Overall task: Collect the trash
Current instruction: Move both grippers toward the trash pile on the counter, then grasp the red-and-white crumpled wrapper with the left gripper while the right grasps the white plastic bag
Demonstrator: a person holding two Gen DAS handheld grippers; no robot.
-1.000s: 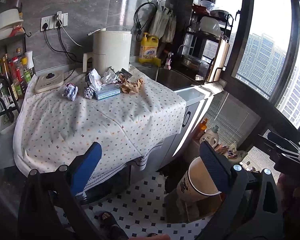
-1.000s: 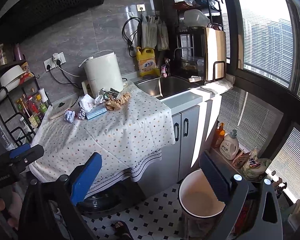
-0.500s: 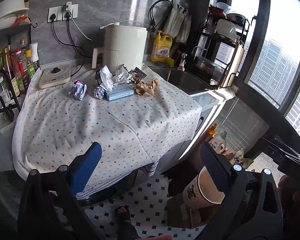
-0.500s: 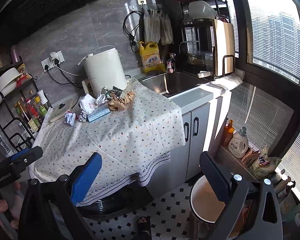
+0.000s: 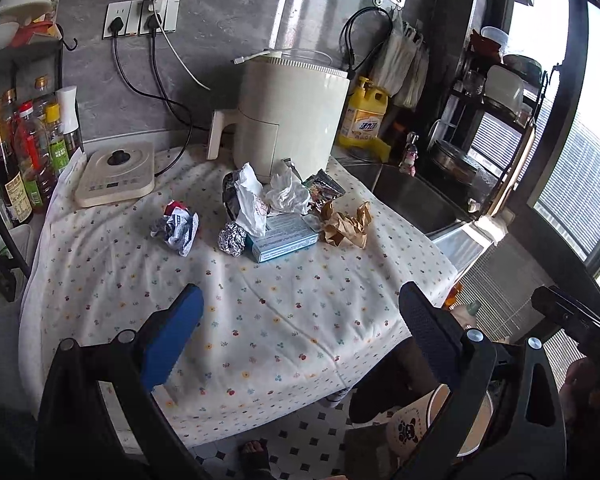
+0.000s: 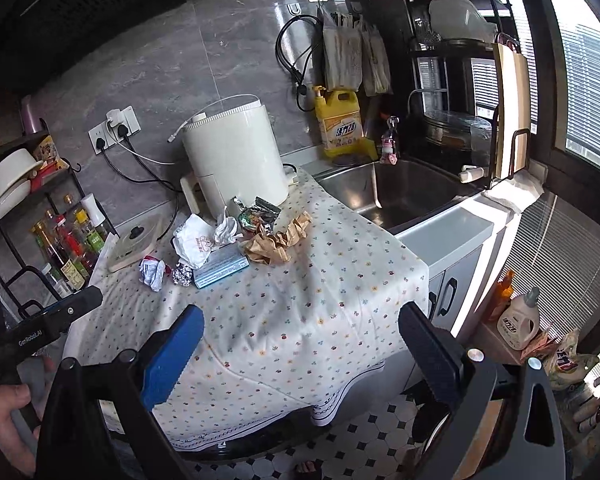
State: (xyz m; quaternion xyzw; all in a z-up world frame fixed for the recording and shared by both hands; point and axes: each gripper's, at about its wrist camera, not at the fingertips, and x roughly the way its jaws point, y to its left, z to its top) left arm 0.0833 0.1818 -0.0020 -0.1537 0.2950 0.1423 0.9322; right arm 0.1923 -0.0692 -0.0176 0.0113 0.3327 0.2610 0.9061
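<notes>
showing the approach step of trash collection: both grippers hung short of the litter, above the near edge of the flowered tablecloth (image 5: 284,320). the left gripper (image 5: 300,320) had its jaws spread wide with nothing between them; the right gripper (image 6: 300,344) was likewise spread and empty. the trash lay in a cluster at the far side of the cloth, just in front of the cream appliance (image 5: 288,120): a crumpled printed wrapper (image 5: 176,226) set apart to the left, a foil ball (image 5: 232,240) touching a pale blue carton (image 5: 284,238), a white paper bag (image 5: 250,200) and a crumpled tissue (image 5: 288,194) behind them, a dark snack packet (image 5: 324,188), and crumpled brown paper (image 5: 346,226) on the right. a round bin (image 5: 440,428) stood on the floor below the table's right corner, largely hidden by the fingers. no piece appeared collected yet. the next move probably called for reaching forward across the cloth, lowering onto one loose piece, closing on it, then carrying it to the bin.
</notes>
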